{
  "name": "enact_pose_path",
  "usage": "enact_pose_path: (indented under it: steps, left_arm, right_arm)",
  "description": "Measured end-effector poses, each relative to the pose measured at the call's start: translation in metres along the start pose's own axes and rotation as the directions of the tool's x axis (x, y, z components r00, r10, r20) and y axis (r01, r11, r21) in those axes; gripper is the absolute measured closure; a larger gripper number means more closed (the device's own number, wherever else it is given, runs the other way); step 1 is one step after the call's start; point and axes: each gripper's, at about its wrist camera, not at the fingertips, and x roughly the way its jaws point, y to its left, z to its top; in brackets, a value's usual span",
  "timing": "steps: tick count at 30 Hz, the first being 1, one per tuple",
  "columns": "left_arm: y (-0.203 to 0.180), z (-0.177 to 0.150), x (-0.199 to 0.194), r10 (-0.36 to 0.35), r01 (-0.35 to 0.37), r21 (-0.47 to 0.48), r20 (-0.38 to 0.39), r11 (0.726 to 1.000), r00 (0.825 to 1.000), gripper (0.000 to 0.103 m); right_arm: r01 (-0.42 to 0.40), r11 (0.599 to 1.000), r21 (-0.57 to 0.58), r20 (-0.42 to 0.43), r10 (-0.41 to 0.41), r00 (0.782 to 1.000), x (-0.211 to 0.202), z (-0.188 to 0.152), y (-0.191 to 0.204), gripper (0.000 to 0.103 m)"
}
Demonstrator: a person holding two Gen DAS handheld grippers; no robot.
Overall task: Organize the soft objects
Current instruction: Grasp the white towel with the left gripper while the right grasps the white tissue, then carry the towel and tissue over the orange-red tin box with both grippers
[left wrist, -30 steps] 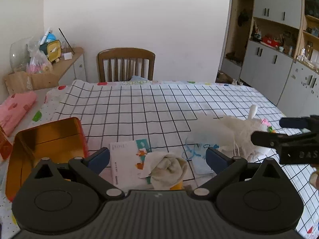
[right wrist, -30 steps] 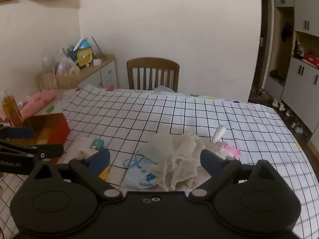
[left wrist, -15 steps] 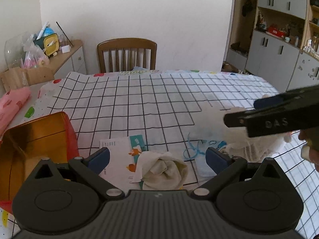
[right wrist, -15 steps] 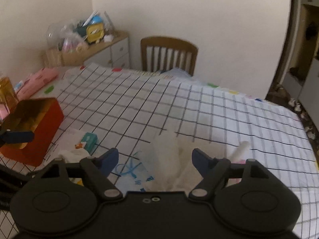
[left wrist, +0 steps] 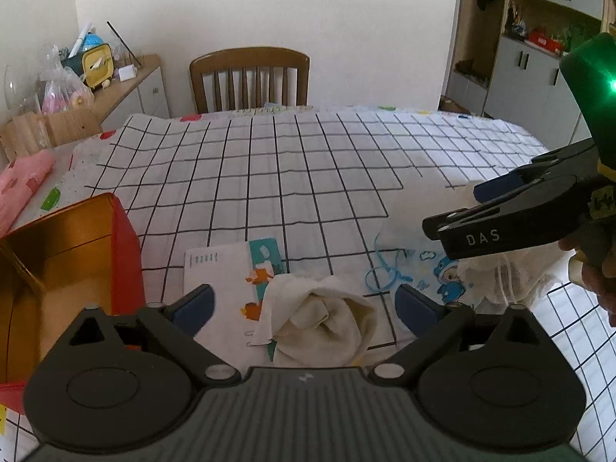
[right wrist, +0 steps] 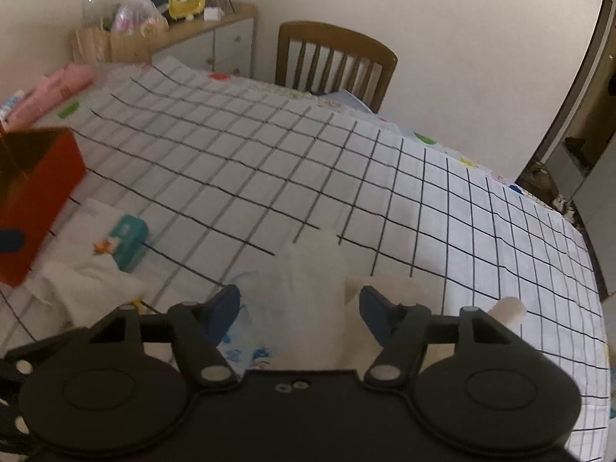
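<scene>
My left gripper (left wrist: 304,304) is open, its jaws on either side of a crumpled cream cloth (left wrist: 327,319) that lies on a white printed pack (left wrist: 227,269). My right gripper (right wrist: 298,310) is open, with a translucent white bag (right wrist: 308,292) rising between its jaws; whether they touch it I cannot tell. In the left wrist view the right gripper (left wrist: 477,211) hovers over a white mesh bag (left wrist: 512,273) and a blue cartoon-print cloth (left wrist: 427,269). An open red box with a gold inside (left wrist: 57,265) stands at the left.
The table carries a white cloth with a black grid (left wrist: 292,169). A wooden chair (left wrist: 250,77) stands at the far side. A sideboard with clutter (left wrist: 96,77) and a pink bundle (left wrist: 23,181) are at the far left. Cabinets (left wrist: 539,69) line the right wall.
My right gripper has moved forward and down over the white bags and tilted left, its jaws somewhat narrower. My left gripper has stayed open over the cream cloth.
</scene>
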Motion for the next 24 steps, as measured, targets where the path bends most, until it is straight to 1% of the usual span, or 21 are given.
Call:
enact_pose_path:
  steps: [1, 2, 4, 5, 6, 7, 9, 10, 11, 12, 14, 15, 16, 18, 20, 24]
  left_arm:
    - [0.000, 0.000, 0.002, -0.001, 0.001, 0.001, -0.007, 1.000, 1.000, 0.011]
    - [-0.001, 0.000, 0.003, 0.000, 0.000, 0.005, -0.014, 1.000, 1.000, 0.016]
    - [-0.002, -0.001, 0.005, 0.005, -0.004, 0.016, -0.021, 1.000, 1.000, 0.022]
    - [-0.002, -0.001, 0.006, 0.006, -0.005, 0.021, -0.025, 1.000, 1.000, 0.027]
    - [-0.002, -0.002, 0.007, 0.006, -0.005, 0.024, -0.030, 1.000, 1.000, 0.033]
    - [-0.002, -0.002, 0.007, 0.006, -0.005, 0.026, -0.035, 1.000, 0.999, 0.037]
    - [-0.001, -0.002, 0.008, 0.009, -0.008, 0.025, -0.043, 1.000, 0.999, 0.049]
    - [-0.001, -0.002, 0.008, 0.008, -0.007, 0.024, -0.046, 1.000, 0.999, 0.053]
    - [-0.001, -0.002, 0.008, 0.003, -0.002, 0.023, -0.049, 1.000, 0.999, 0.063]
    - [-0.001, -0.002, 0.008, -0.006, 0.007, 0.022, -0.054, 1.000, 0.999, 0.069]
    - [-0.001, -0.002, 0.009, -0.013, 0.015, 0.026, -0.056, 1.000, 0.998, 0.073]
    - [-0.002, -0.002, 0.008, -0.011, 0.013, 0.032, -0.053, 0.999, 0.999, 0.080]
    - [-0.003, -0.002, 0.007, -0.012, 0.014, 0.037, -0.051, 0.999, 0.999, 0.084]
    - [-0.002, -0.002, 0.006, -0.019, 0.021, 0.036, -0.051, 0.999, 0.999, 0.086]
    - [-0.001, -0.001, 0.004, -0.024, 0.025, 0.028, -0.049, 0.999, 0.999, 0.089]
    - [0.006, 0.002, -0.003, -0.019, 0.019, 0.006, -0.035, 1.000, 0.999, 0.090]
  right_arm:
    - [0.006, 1.000, -0.008, -0.007, -0.006, 1.000, 0.002, -0.001, 0.000, 0.039]
    - [0.009, 1.000, -0.017, -0.011, -0.009, 1.000, 0.004, -0.001, 0.000, 0.041]
    - [0.023, 0.999, -0.036, -0.019, -0.024, 1.000, 0.007, -0.003, 0.001, 0.047]
    - [0.027, 0.999, -0.038, -0.020, -0.028, 0.999, 0.008, -0.003, 0.001, 0.052]
    - [0.026, 0.999, -0.037, -0.019, -0.027, 0.999, 0.008, -0.004, 0.000, 0.055]
    - [0.025, 0.999, -0.036, -0.016, -0.026, 1.000, 0.007, -0.005, -0.002, 0.057]
    - [0.024, 0.999, -0.032, -0.005, -0.024, 1.000, 0.005, -0.006, -0.005, 0.064]
    - [0.021, 0.999, -0.029, -0.003, -0.021, 1.000, 0.004, -0.006, -0.006, 0.067]
    - [0.013, 1.000, -0.025, -0.001, -0.013, 1.000, 0.004, -0.006, -0.008, 0.070]
    - [0.002, 1.000, -0.018, 0.002, -0.002, 1.000, 0.003, -0.006, -0.010, 0.075]
    - [-0.017, 1.000, 0.000, 0.008, 0.017, 1.000, 0.002, -0.005, -0.014, 0.081]
    - [-0.024, 1.000, 0.008, 0.013, 0.023, 1.000, 0.000, -0.005, -0.016, 0.084]
    - [-0.030, 0.999, 0.017, 0.021, 0.030, 0.999, -0.002, -0.005, -0.017, 0.085]
    - [-0.045, 0.998, 0.032, 0.042, 0.044, 0.998, -0.007, -0.005, -0.020, 0.088]
    - [-0.060, 0.997, 0.051, 0.061, 0.056, 0.997, -0.013, -0.004, -0.024, 0.090]
    - [-0.098, 0.990, 0.101, 0.097, 0.088, 0.991, -0.027, -0.002, -0.032, 0.091]
